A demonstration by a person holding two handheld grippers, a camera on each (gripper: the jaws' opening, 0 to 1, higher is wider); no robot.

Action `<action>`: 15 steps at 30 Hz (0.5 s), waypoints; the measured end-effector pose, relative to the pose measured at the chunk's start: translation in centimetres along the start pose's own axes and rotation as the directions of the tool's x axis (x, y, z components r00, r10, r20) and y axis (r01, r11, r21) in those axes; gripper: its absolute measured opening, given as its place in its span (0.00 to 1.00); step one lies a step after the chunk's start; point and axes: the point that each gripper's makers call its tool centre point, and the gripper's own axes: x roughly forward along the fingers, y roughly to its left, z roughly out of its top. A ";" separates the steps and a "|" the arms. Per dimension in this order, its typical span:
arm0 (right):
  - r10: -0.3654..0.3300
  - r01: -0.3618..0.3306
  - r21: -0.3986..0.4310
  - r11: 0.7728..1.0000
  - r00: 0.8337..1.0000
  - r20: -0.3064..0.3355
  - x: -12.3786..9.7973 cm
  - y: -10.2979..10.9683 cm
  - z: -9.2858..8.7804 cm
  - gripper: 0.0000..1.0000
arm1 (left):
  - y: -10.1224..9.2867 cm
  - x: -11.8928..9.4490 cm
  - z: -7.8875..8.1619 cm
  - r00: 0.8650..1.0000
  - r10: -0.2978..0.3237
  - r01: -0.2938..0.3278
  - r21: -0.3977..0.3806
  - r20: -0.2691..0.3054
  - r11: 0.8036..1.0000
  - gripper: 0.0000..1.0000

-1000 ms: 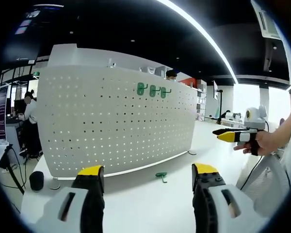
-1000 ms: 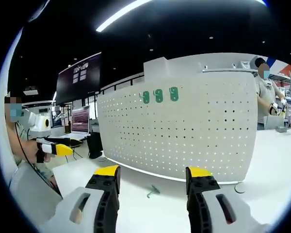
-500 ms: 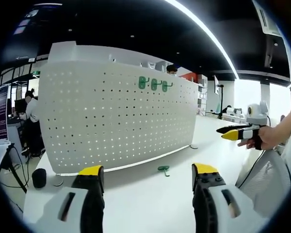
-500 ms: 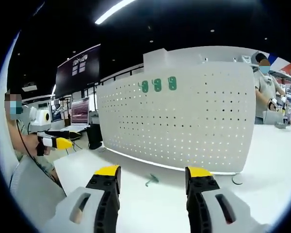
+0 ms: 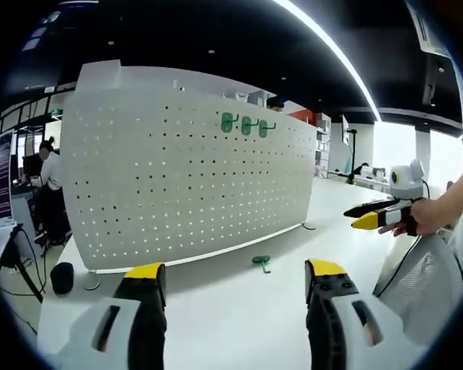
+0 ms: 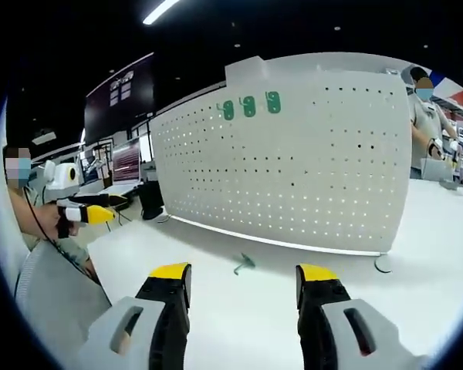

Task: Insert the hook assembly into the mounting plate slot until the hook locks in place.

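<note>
Hook: the loose green hook [image 5: 259, 262] lies flat on the white table [image 5: 231, 324], just in front of the board's foot, between both grippers' lines of sight; also seen in the right gripper view [image 6: 243, 264]. Nothing holds it.
Board: the white pegboard [image 5: 177, 185] stands upright on the table, its holes facing the grippers so a hook can be pushed in from the front.
Mounted hooks: three green hooks [image 5: 245, 123] already sit in a row near the top edge, a likely guide for where the next one goes.
Left gripper: [image 5: 235, 281] jaws spread wide, empty, aimed over the table toward the hook.
Right gripper: [image 6: 243, 281] jaws parted, empty, also facing the hook.
Stage: judged as the approach; pickup not yet done.
</note>
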 end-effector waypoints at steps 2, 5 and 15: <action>0.001 -0.001 -0.005 1.000 1.000 0.003 0.0 0.1 0.1 0.53 | -0.1 0.0 0.0 1.000 -0.001 0.001 0.005 -0.005 1.000 0.75; -0.005 0.005 -0.006 1.000 1.000 0.002 0.0 0.0 0.2 0.53 | -0.2 0.1 0.0 1.000 -0.002 0.002 0.007 -0.008 1.000 0.75; -0.001 0.001 0.005 1.000 1.000 -0.006 0.0 -0.1 -0.2 0.53 | -0.6 0.2 0.2 1.000 -0.012 0.012 0.019 -0.013 1.000 0.75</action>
